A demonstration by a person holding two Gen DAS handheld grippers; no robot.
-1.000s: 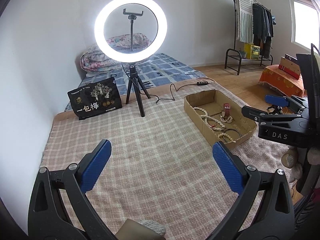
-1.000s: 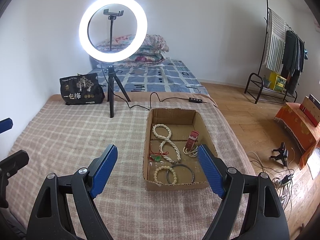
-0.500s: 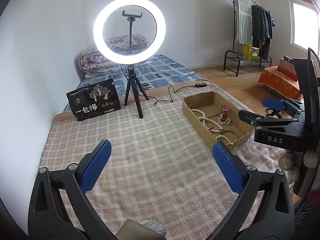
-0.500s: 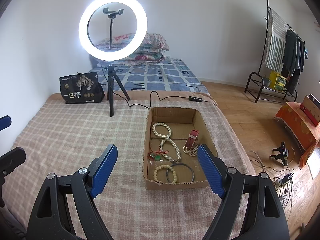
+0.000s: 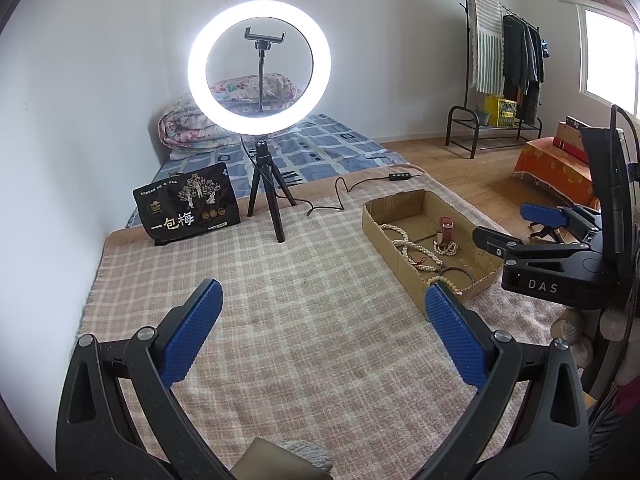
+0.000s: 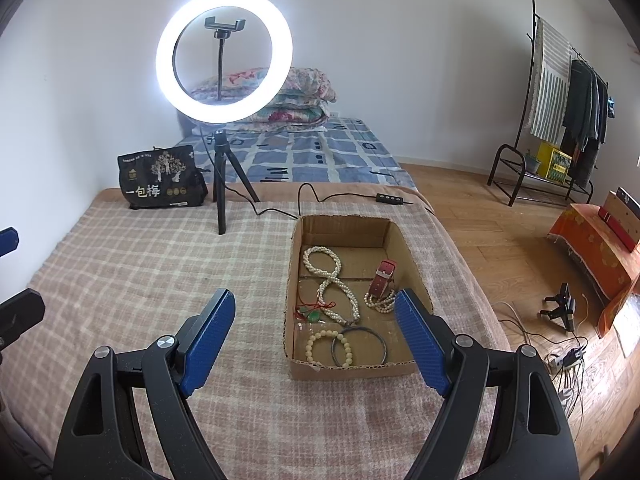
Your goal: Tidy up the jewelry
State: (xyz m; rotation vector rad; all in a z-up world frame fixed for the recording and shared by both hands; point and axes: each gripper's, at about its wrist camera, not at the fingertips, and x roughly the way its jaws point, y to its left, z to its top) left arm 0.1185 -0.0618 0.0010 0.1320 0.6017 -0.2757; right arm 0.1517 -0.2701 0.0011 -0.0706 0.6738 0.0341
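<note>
A shallow cardboard box point(image 6: 352, 370) lies on the plaid blanket, ahead of and slightly right of my right gripper point(image 6: 314, 296). That gripper is open and holds nothing. Inside the box are a long pearl necklace point(image 6: 332, 280), a red watch strap point(image 6: 382, 278), a small pearl bracelet point(image 6: 380, 304), a green pendant on red cord point(image 6: 314, 314), a cream bead bracelet point(image 6: 328, 344) and a dark bangle point(image 6: 360, 328). My left gripper point(image 5: 320, 292) hovers open over bare blanket, with the box point(image 5: 394, 260) to its right. The right gripper point(image 5: 502, 224) shows beside the box.
A lit ring light point(image 6: 166, 56) on a small tripod point(image 6: 220, 184) stands at the blanket's far edge, next to a black printed bag point(image 6: 160, 184). Its cable and controller point(image 6: 386, 198) run behind the box. The wooden floor point(image 6: 500, 248) drops off to the right.
</note>
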